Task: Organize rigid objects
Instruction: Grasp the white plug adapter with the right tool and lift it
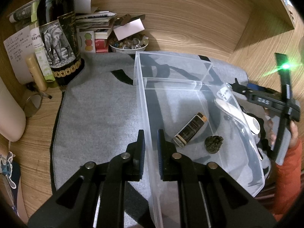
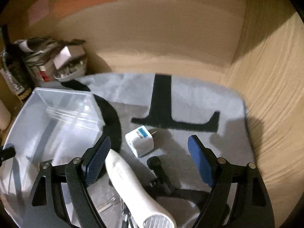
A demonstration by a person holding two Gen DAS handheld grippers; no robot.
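A clear plastic bin (image 1: 247, 152) stands on a grey mat (image 1: 98, 114). Inside it lie a small dark bottle (image 1: 190, 129) and a dark lumpy stone (image 1: 213, 144). My left gripper (image 1: 151, 138) is shut on the bin's left wall, one finger on each side. My right gripper (image 2: 149, 148) is open above the mat, beside the bin (image 2: 28, 133). Between and below its fingers lie a white flashlight-like tool (image 2: 129, 178), a white plug adapter (image 2: 139, 140) and a small black tool (image 2: 159, 171). The right gripper shows in the left wrist view (image 1: 266, 98) beyond the bin.
A dark wine bottle (image 1: 58, 38), slim bottles, stacked papers and a bowl of stones (image 1: 129, 44) crowd the back left of the wooden desk. A tape roll (image 1: 32, 104) lies at the left. Wooden walls close the back and right.
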